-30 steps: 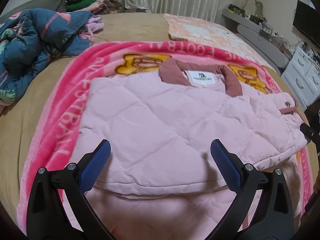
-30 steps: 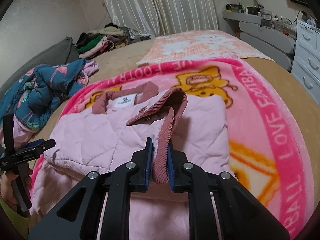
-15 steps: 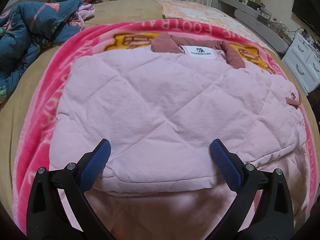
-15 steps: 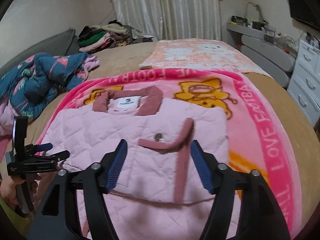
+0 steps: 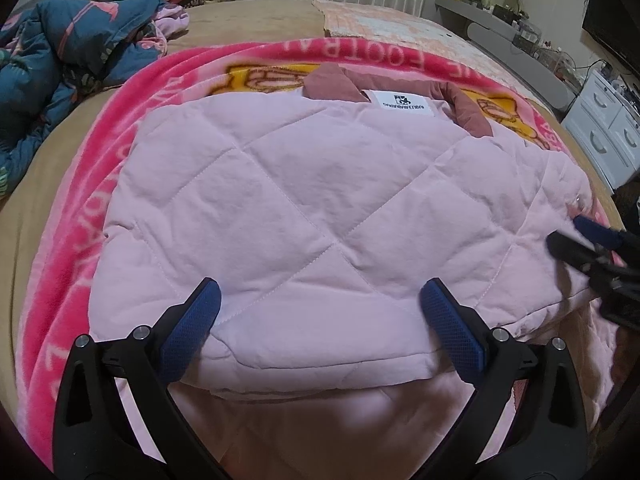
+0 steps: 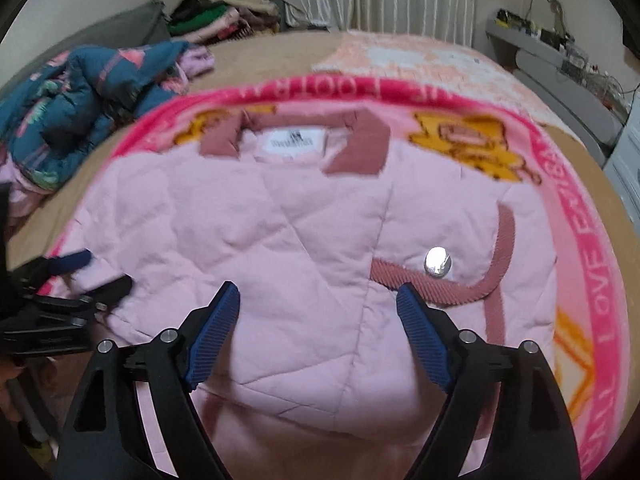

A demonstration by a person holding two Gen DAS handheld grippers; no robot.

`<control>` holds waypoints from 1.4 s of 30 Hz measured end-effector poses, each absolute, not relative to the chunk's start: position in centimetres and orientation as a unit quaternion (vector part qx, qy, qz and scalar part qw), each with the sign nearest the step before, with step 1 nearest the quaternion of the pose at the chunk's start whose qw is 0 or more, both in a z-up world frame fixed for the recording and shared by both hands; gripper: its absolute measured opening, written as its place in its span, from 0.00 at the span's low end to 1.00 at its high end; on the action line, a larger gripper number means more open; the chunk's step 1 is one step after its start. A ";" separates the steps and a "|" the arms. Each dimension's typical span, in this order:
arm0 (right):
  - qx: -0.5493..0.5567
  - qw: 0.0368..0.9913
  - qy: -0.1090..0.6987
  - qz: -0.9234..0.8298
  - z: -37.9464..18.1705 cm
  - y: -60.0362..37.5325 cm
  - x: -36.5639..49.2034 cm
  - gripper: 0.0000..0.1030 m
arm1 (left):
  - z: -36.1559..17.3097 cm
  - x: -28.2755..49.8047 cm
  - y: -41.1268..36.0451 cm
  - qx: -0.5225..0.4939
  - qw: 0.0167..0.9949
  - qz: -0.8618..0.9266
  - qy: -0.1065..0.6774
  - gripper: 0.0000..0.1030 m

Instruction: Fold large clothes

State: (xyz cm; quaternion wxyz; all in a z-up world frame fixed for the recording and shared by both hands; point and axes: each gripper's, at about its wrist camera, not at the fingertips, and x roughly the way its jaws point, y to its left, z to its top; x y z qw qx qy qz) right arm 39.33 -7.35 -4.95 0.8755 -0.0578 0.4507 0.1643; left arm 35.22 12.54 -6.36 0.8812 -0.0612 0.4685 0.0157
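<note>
Jacket (image 5: 320, 216) hem between spread claws

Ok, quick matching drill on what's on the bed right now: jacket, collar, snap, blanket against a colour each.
Things:
1. jacket
2. collar
3. snap
4. blanket

Colours:
A. silver
B. hot pink with lettering
C. pale pink, quilted
D. dusty rose

Pairs: 1-C, 2-D, 3-A, 4-B
</note>
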 end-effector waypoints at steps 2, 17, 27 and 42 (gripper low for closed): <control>-0.056 0.873 0.457 0.161 -5.8 -7.4 39.6 0.83 | -6.4 35.2 12.6 -0.061 0.881 0.016 0.468 0.92; -0.050 0.880 0.451 0.143 -6.8 -7.4 38.9 0.88 | -4.9 33.9 12.2 -0.046 0.887 0.026 0.459 0.92; -0.016 0.883 0.444 0.152 -4.5 -8.5 36.1 0.95 | -2.8 32.0 12.6 -0.064 0.892 0.032 0.446 0.92; -0.009 0.901 0.394 0.180 2.0 -8.9 30.4 0.96 | 2.0 27.8 12.9 -0.086 0.909 0.027 0.408 0.92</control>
